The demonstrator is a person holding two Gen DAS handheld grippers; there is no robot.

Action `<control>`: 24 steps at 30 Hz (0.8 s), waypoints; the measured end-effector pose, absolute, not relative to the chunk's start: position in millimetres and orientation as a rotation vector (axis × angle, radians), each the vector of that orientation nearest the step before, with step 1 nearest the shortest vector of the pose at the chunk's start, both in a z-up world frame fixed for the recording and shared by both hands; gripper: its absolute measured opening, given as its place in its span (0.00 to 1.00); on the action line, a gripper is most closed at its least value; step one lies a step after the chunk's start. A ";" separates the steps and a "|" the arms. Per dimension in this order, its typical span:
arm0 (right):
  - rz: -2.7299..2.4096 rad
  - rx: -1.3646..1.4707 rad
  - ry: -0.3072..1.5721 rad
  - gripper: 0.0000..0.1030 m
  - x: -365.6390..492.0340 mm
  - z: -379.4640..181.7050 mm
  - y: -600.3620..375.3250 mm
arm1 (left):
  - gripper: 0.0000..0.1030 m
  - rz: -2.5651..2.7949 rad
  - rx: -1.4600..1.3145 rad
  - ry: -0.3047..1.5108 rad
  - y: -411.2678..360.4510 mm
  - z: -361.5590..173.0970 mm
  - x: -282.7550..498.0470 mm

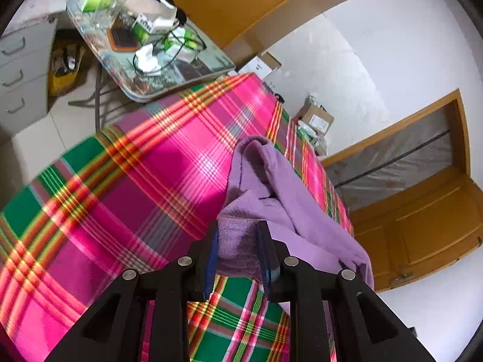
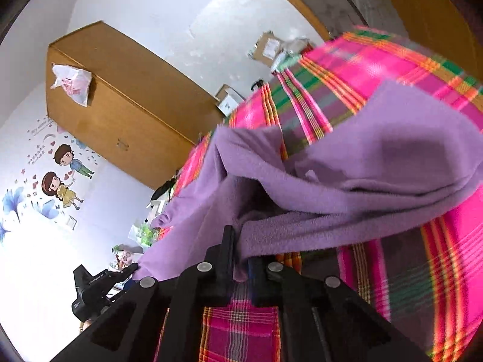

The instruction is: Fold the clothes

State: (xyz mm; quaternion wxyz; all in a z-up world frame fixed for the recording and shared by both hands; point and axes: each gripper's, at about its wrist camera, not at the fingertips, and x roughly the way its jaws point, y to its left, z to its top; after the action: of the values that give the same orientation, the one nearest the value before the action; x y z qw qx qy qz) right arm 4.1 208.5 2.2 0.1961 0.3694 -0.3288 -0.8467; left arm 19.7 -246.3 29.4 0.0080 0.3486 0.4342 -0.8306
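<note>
A purple fleece garment [image 1: 271, 181] hangs lifted above a bed covered in a pink, green and orange plaid sheet [image 1: 135, 181]. My left gripper [image 1: 238, 241] is shut on a thick bunched edge of it, the cloth filling the gap between the blue pads. In the right wrist view the same purple garment [image 2: 377, 157] drapes in folds over the plaid sheet [image 2: 422, 271], and my right gripper [image 2: 240, 253] is shut on another edge. The other gripper [image 2: 99, 283] shows at lower left, holding the garment's far corner.
A cluttered glass-topped table [image 1: 145, 39] with boxes and cables stands beyond the bed. Grey drawers [image 1: 21, 69] are at left, cardboard boxes [image 1: 317, 117] by the white wall, a wooden wardrobe [image 2: 120, 114] and wooden door [image 1: 422, 211] nearby.
</note>
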 end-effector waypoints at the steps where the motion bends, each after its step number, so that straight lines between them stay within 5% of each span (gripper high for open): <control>1: -2.377 1.027 -0.912 0.07 7.8 5.1 209.8 | 0.24 -2.597 1.080 1.354 -247.9 31.0 22.1; 24: -2.383 1.107 -0.647 0.07 81.5 -0.4 206.4 | 0.24 -2.520 1.080 1.227 -272.6 23.3 102.9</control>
State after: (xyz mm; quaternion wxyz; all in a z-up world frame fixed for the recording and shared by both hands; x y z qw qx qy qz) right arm 81.5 206.4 -0.4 0.2160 0.3992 -0.2334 -0.8599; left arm 102.9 -272.6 23.3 0.0688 0.3587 0.4076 -0.8369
